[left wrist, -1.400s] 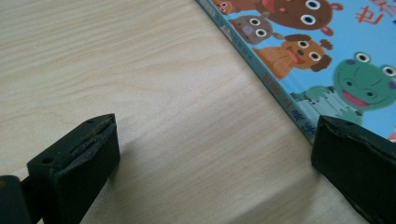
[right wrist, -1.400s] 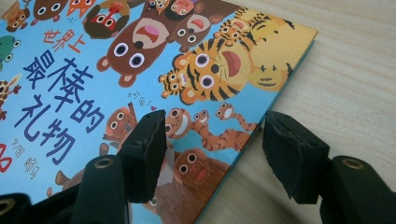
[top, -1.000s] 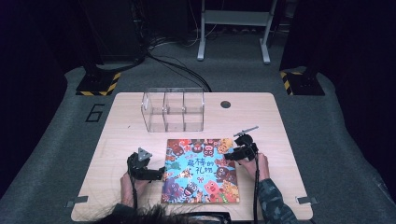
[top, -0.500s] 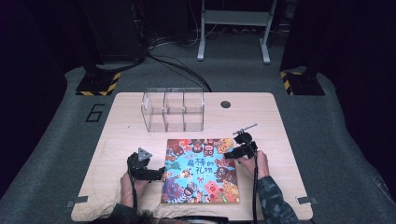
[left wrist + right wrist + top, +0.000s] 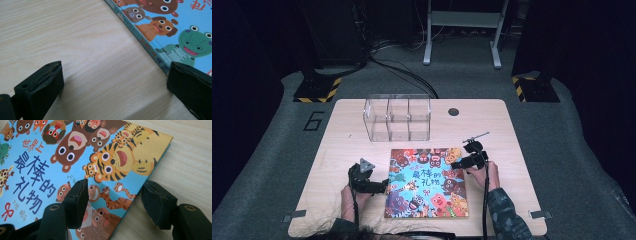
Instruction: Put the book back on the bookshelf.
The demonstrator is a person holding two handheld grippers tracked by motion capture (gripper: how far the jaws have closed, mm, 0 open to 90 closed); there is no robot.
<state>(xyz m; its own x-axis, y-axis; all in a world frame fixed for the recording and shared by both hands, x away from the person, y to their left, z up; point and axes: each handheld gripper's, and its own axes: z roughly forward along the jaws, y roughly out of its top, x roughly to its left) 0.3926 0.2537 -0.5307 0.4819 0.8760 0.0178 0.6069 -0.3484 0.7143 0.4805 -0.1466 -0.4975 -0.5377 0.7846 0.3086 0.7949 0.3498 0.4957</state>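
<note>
Closest to the person, the picture book (image 5: 427,182) lies flat and closed on the wooden table (image 5: 337,135), its animal-covered front facing up, just as it lay a second ago. At its spine edge the left gripper (image 5: 381,186) sits low over the table with its jaws spread wide; in the left gripper view (image 5: 113,82) one jaw stands over bare wood and the other at the book's edge (image 5: 175,37), though whether that jaw touches the cover I can't quite tell. That hand has not shifted from the earlier frames.

On the other side, the right gripper (image 5: 457,165) reaches in over the book's far right corner, in the same spot as before. Its jaws have just been opening a little: in the right gripper view (image 5: 115,202) they straddle the book's edge (image 5: 75,150), one above the tiger artwork, one out over the wood, with clear gaps and no squeeze on anything.

Farther back, well apart from the book, the clear three-compartment box (image 5: 398,117) stands where it stood earlier
</note>
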